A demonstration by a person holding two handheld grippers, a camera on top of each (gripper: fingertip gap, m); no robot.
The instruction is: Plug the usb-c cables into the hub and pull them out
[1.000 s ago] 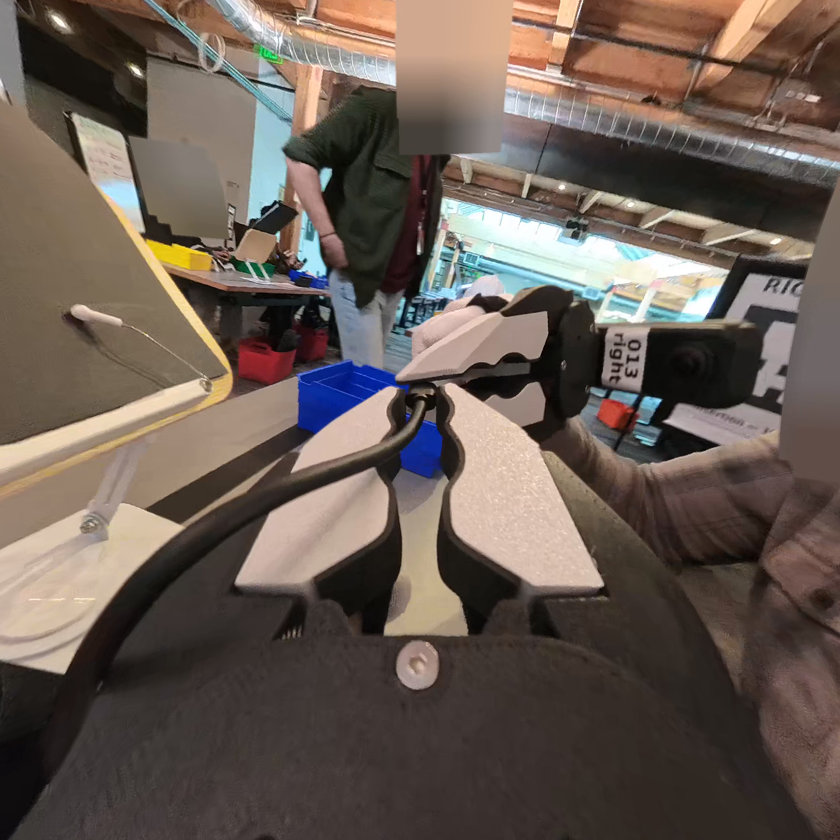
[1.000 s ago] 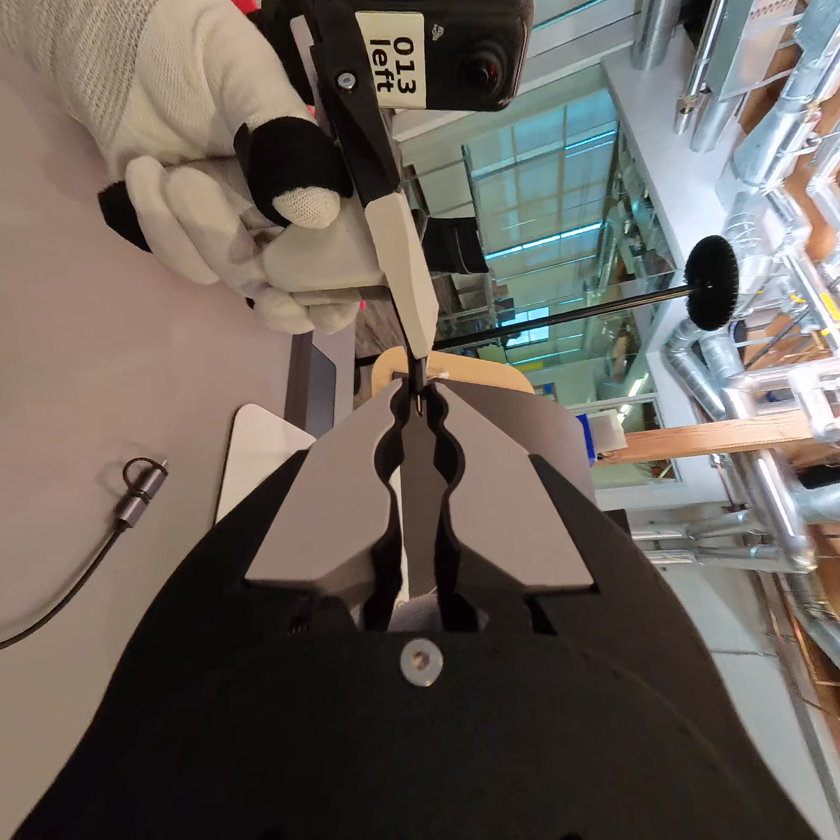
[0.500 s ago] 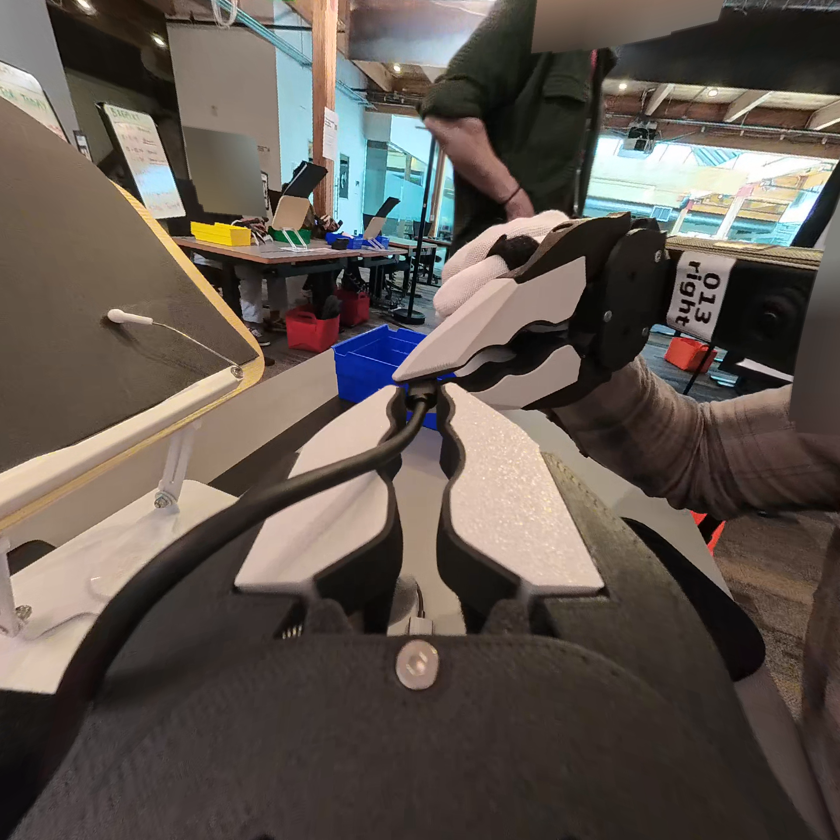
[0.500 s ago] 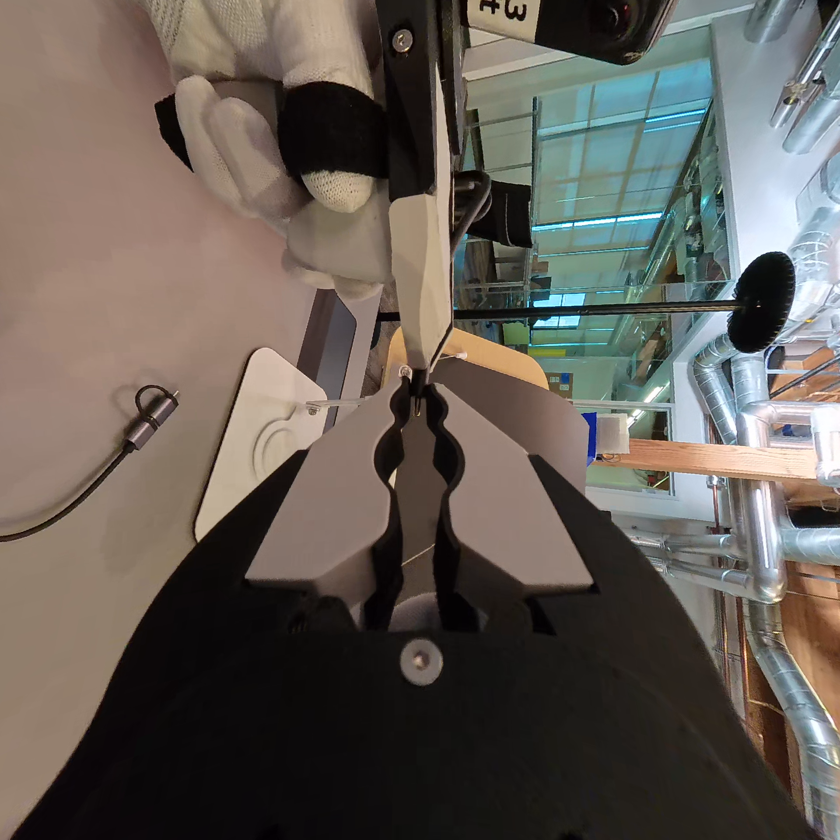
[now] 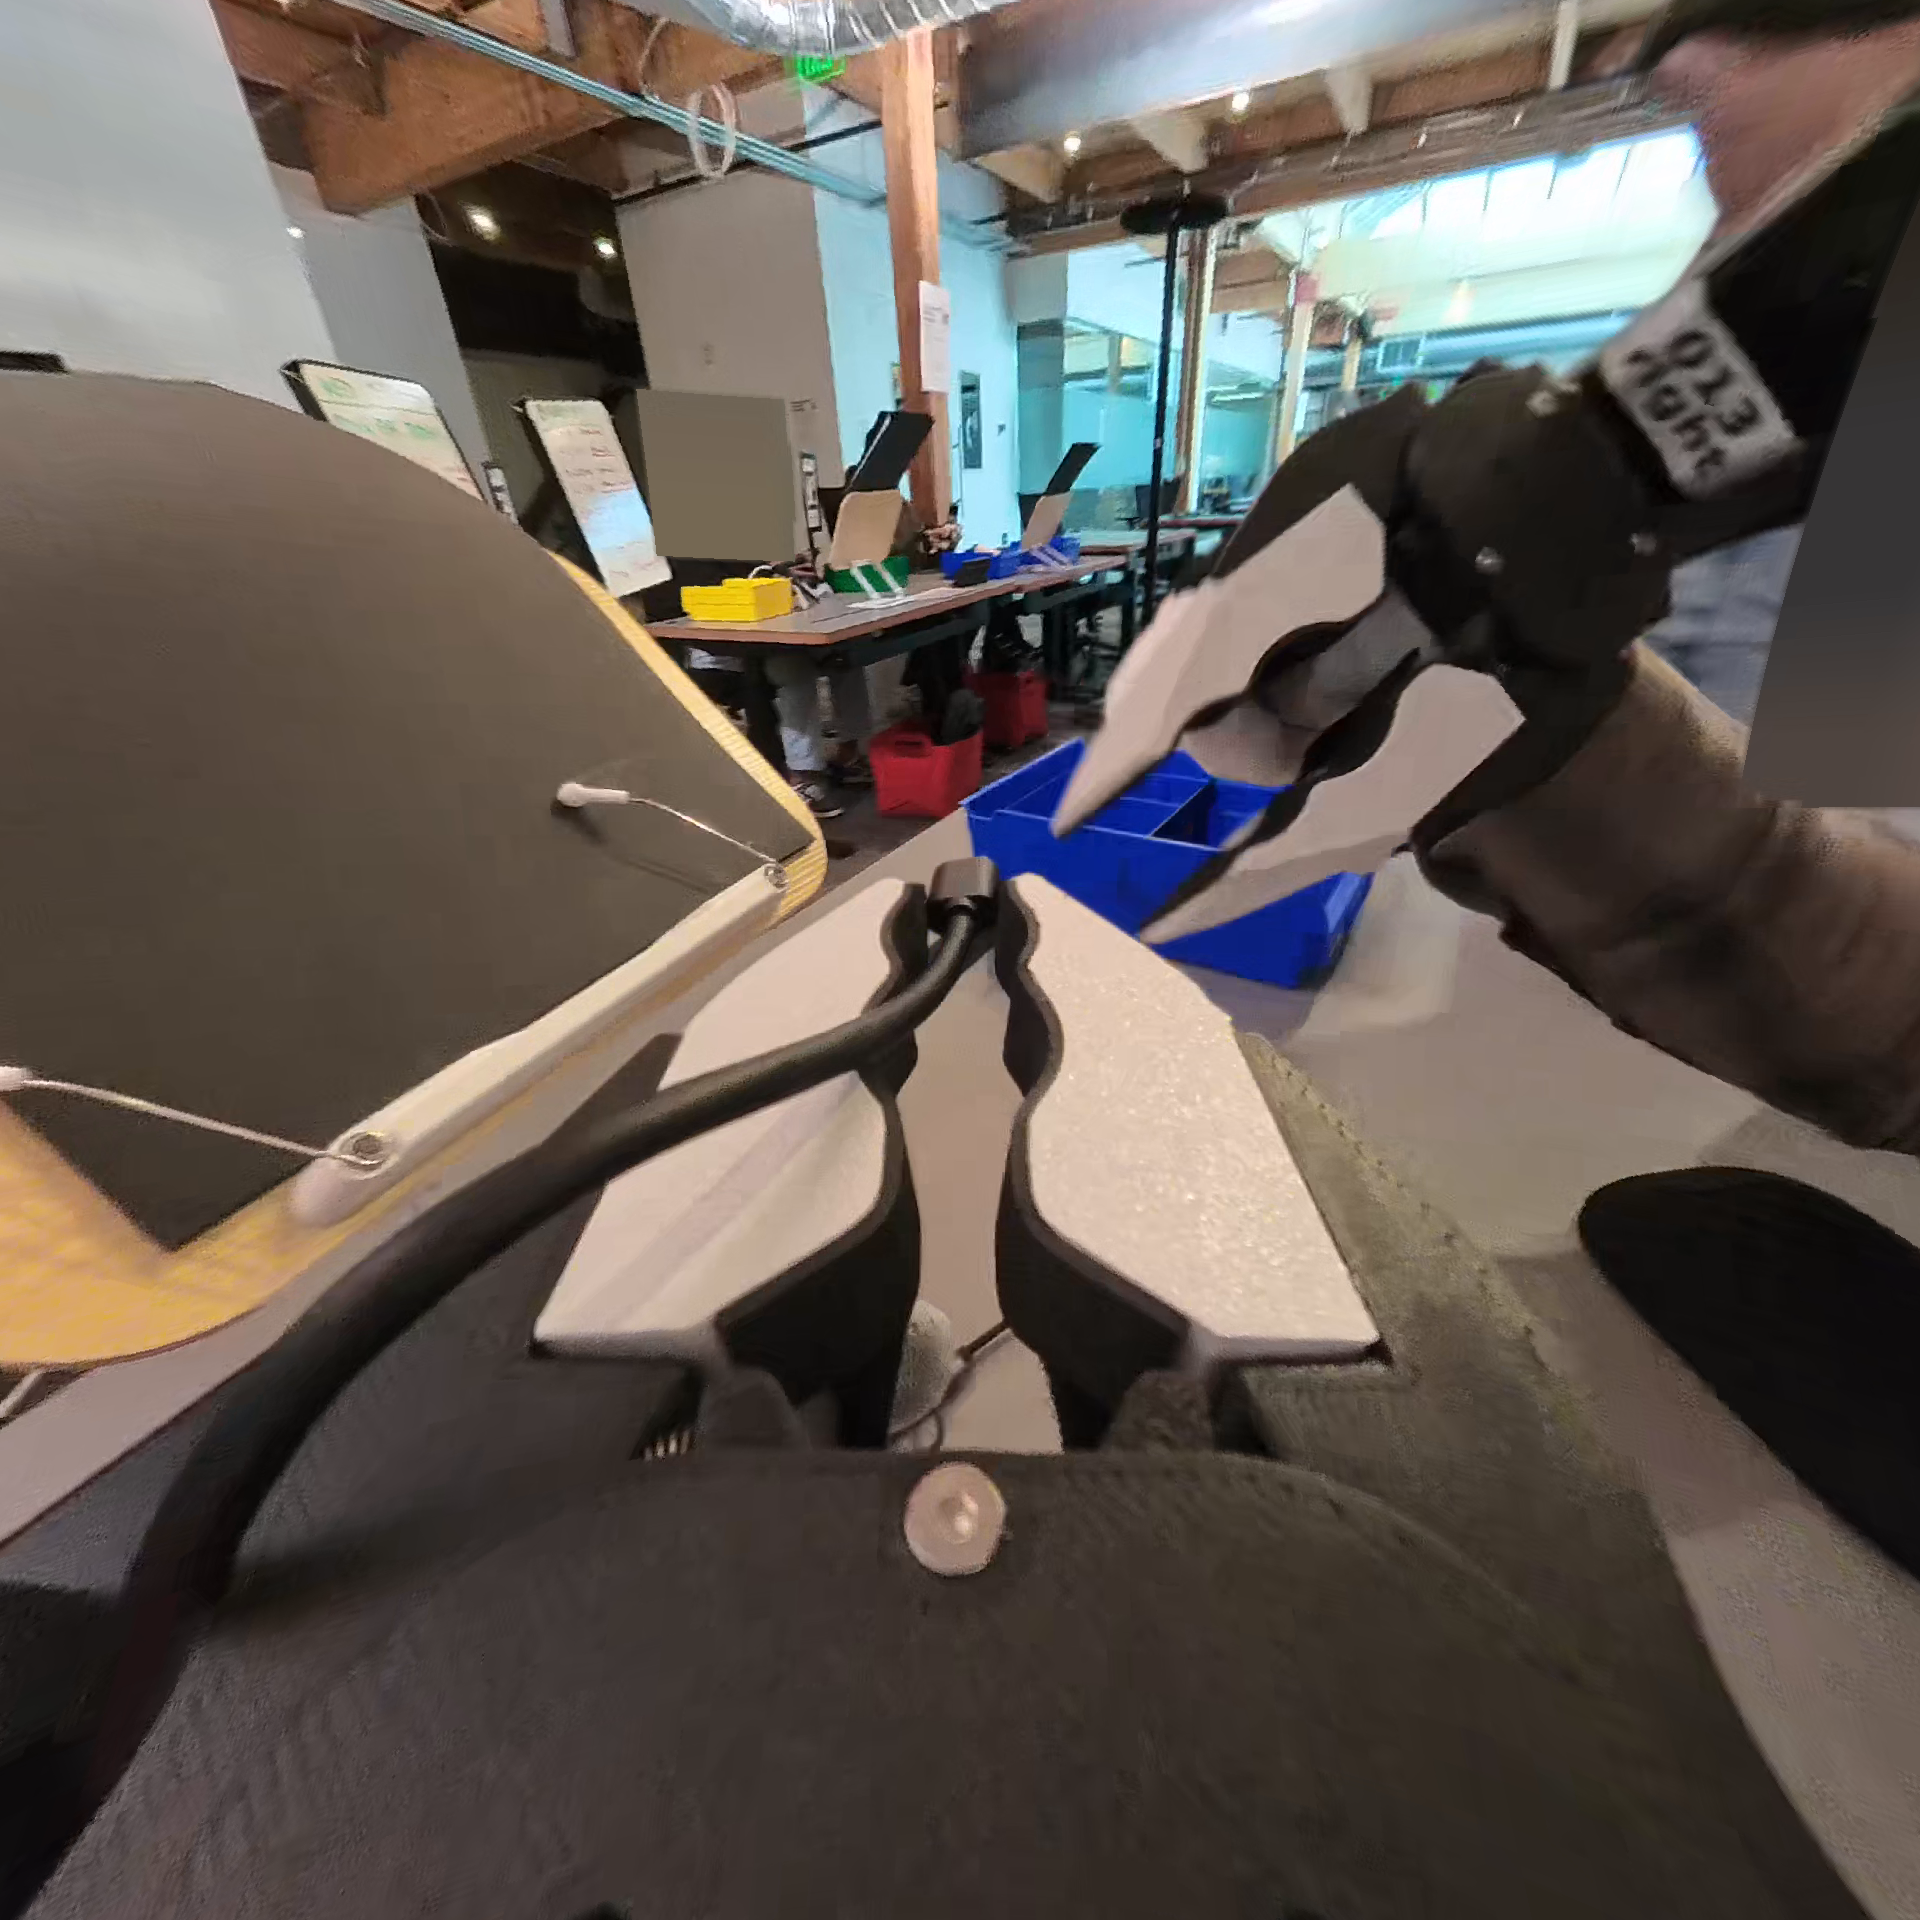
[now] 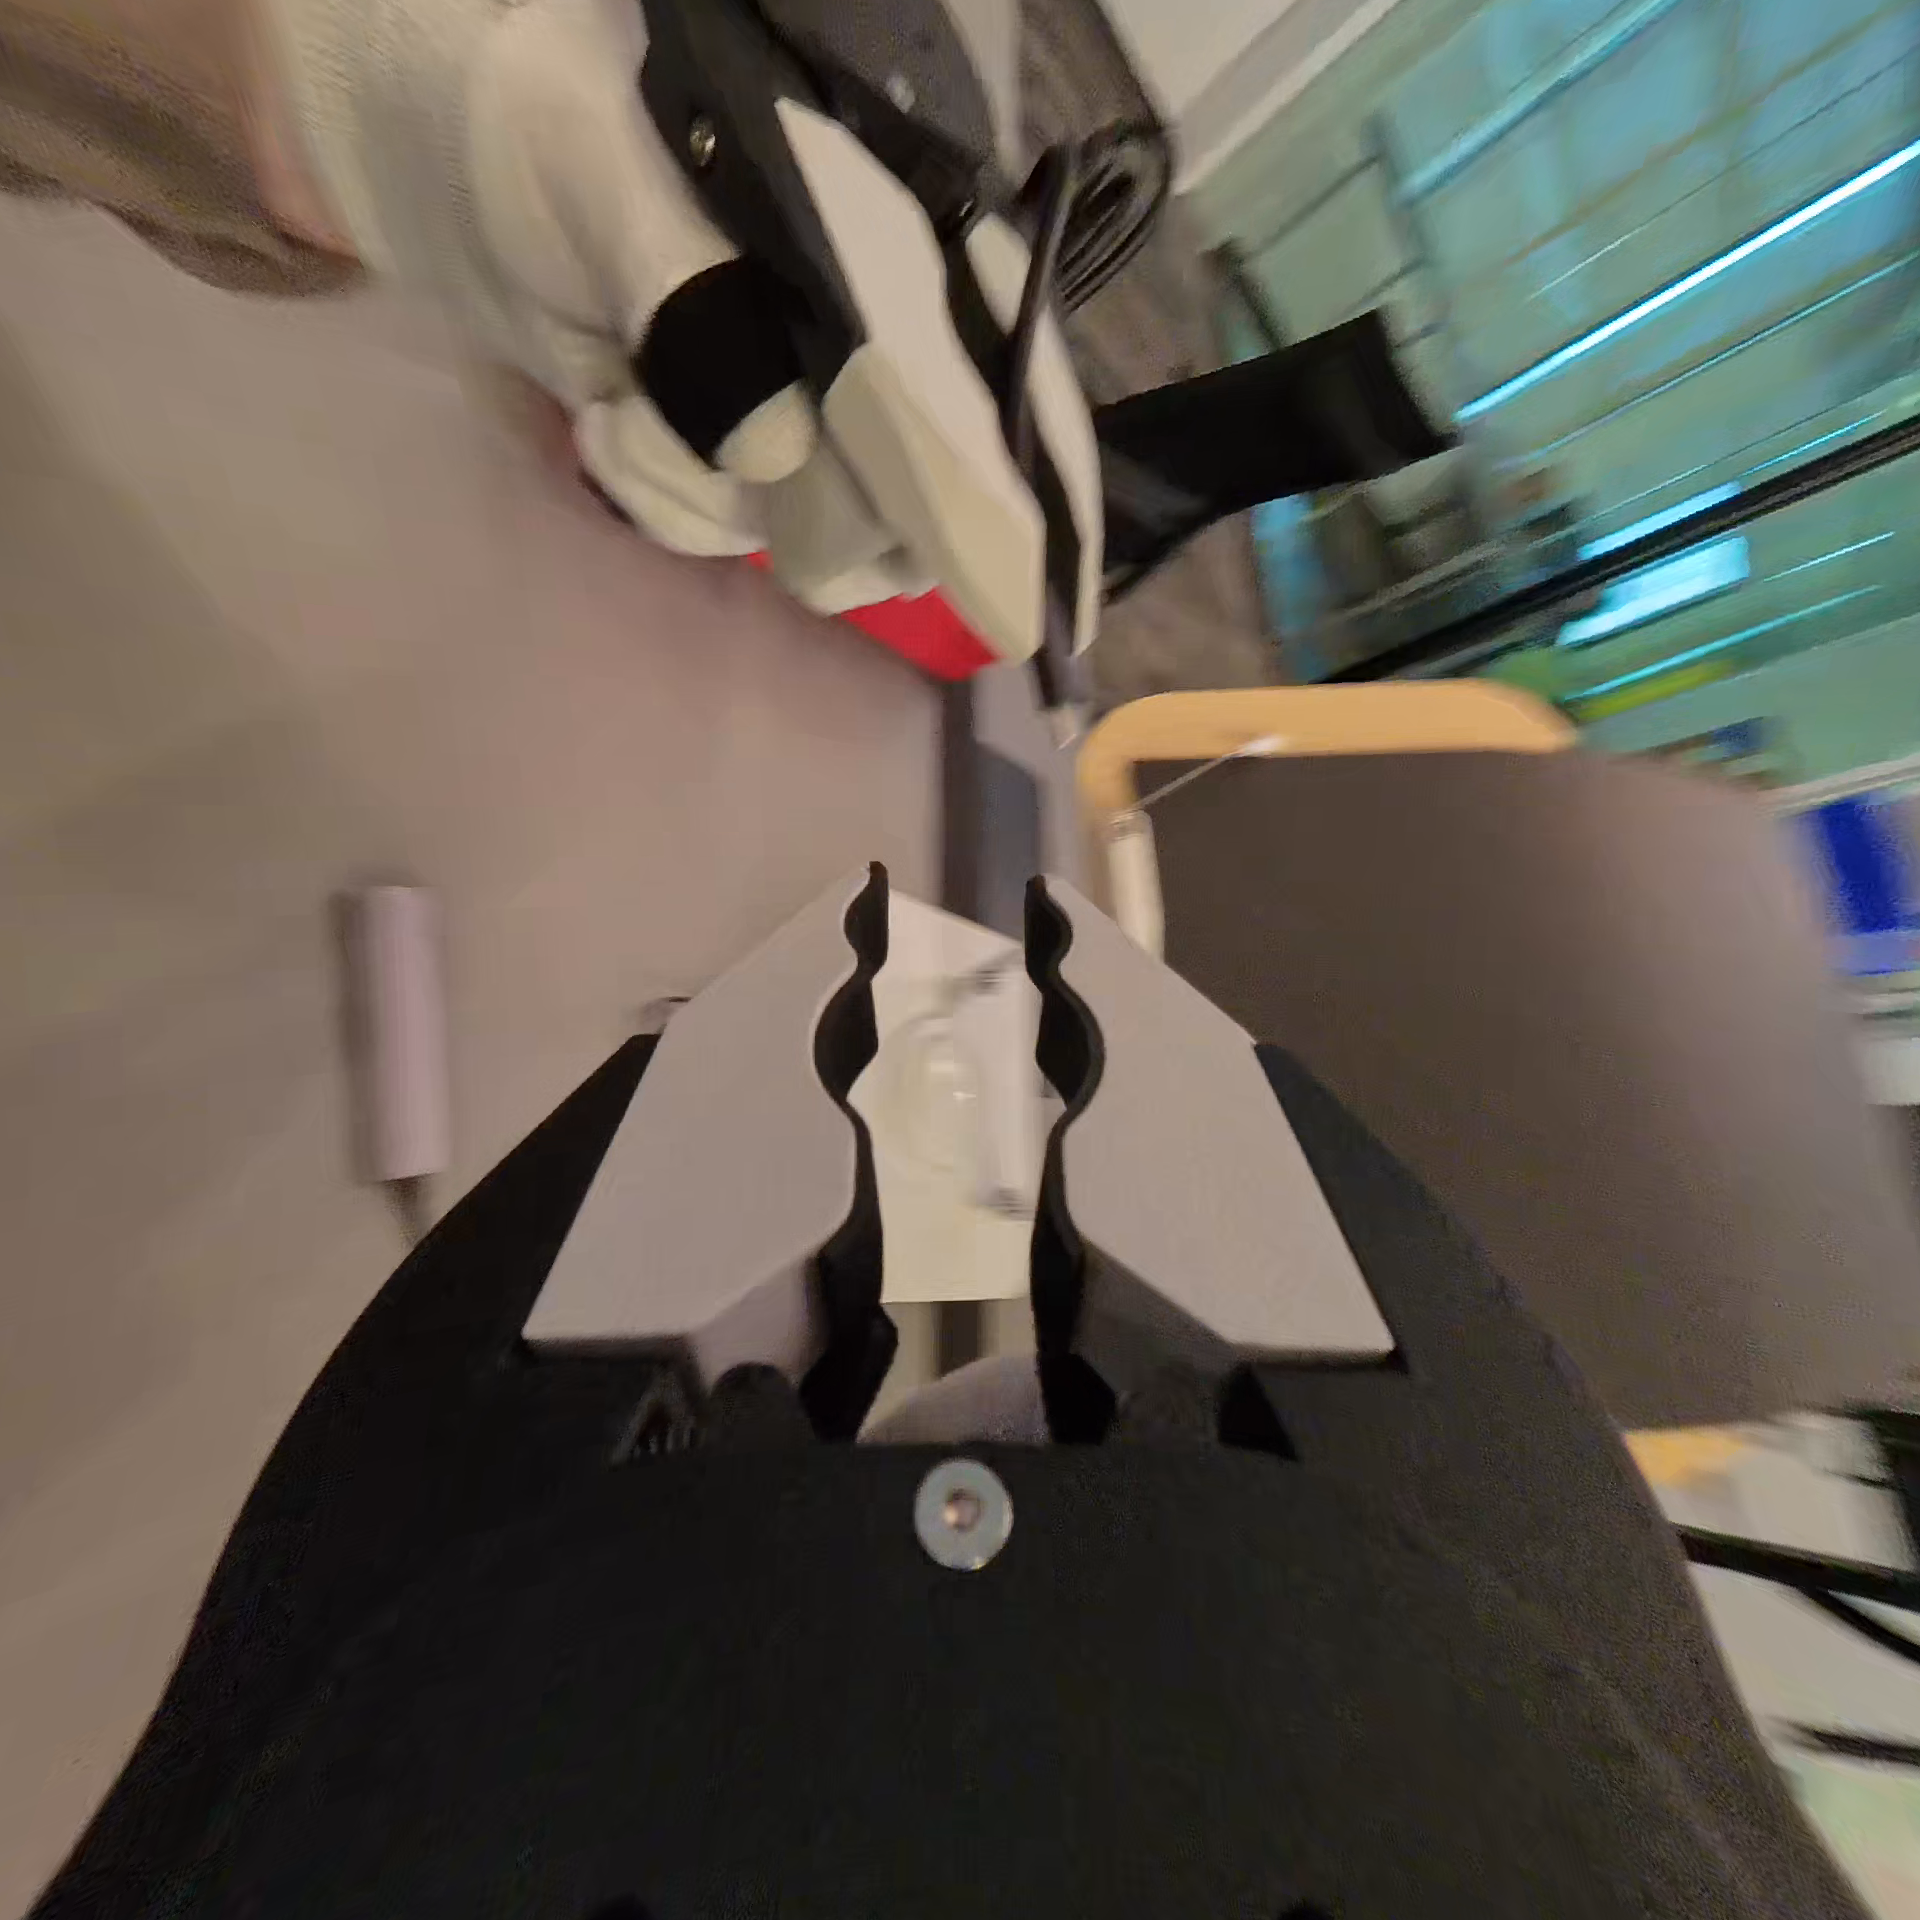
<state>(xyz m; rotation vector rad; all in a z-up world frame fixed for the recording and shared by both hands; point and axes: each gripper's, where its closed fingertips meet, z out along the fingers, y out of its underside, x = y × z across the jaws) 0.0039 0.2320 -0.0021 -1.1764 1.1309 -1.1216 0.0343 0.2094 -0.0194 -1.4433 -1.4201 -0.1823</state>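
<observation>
At nine o'clock of the empty, parted right claw (image 6: 954, 883), only its view shows a white cylinder (image 6: 395, 1034) on the desk (image 6: 260, 675); left claw (image 5: 961, 894) pinches the black cable (image 5: 727, 1091)

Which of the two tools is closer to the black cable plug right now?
Left. The left tool is shut on the black cable plug at its tips. The right tool hangs open just beside it, holding nothing and not touching it.
</observation>
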